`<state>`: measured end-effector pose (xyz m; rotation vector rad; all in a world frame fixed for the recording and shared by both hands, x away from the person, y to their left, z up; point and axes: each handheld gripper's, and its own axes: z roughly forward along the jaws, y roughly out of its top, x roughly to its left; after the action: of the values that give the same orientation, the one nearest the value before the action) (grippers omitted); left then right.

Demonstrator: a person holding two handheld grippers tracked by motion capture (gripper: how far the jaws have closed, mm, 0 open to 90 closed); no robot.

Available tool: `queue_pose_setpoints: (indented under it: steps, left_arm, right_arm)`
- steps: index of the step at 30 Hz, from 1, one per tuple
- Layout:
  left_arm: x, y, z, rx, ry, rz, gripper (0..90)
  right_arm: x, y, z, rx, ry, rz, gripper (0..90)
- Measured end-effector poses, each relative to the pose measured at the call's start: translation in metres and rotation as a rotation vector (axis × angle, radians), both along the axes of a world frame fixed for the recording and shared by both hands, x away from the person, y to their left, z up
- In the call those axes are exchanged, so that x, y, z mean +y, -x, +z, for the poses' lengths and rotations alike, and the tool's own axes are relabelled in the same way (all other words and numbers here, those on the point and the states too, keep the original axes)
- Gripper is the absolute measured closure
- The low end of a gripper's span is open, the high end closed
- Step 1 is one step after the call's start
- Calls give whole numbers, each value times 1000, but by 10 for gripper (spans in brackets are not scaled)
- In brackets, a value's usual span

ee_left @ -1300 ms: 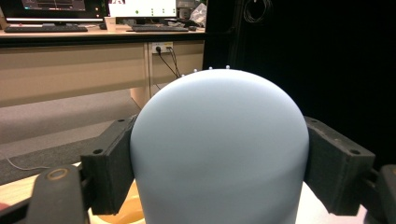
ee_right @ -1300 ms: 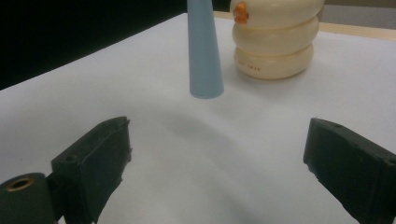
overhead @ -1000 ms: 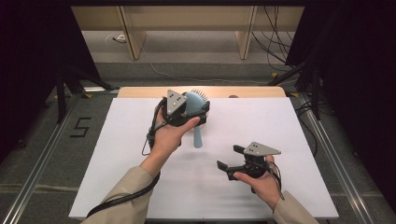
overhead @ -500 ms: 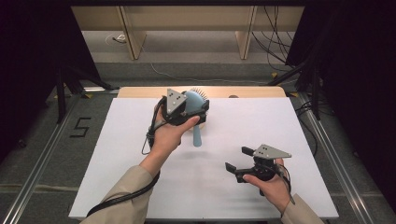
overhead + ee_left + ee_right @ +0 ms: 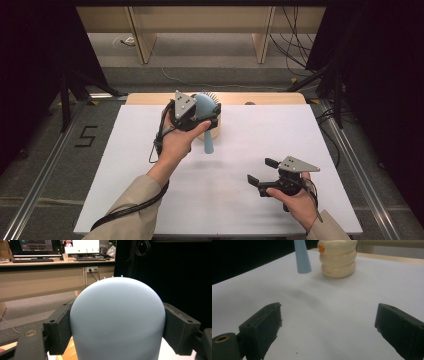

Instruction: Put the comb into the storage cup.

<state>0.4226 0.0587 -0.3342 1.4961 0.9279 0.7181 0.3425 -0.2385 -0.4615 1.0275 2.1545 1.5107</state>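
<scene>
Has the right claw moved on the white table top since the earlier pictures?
Yes. The right claw has slid toward the table's right edge and near edge, away from the blue hairbrush.

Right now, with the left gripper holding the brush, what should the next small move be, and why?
Probably ease the brush a little away from the cream toy. The left gripper is clamped on its blue head, its handle tip hangs just above the table right beside the toy, and the right gripper is open and idle.
</scene>
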Motion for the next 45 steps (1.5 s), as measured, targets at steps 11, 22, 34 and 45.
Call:
queue_pose_setpoints:
  steps: [11, 22, 34, 45]
  left_arm:
    - [2, -3, 4, -8, 1, 5, 195]
    - [4, -7, 9, -10, 5, 11, 195]
    - [5, -11, 15, -18, 8, 18, 195]
    - [5, -14, 17, -23, 13, 25, 195]
  right_arm:
    - [-6, 3, 0, 4, -3, -12, 79]
    - [-9, 3, -1, 5, -8, -24, 79]
    - [-10, 4, -3, 10, -6, -30, 79]
    - [-10, 4, -3, 12, -6, -27, 78]
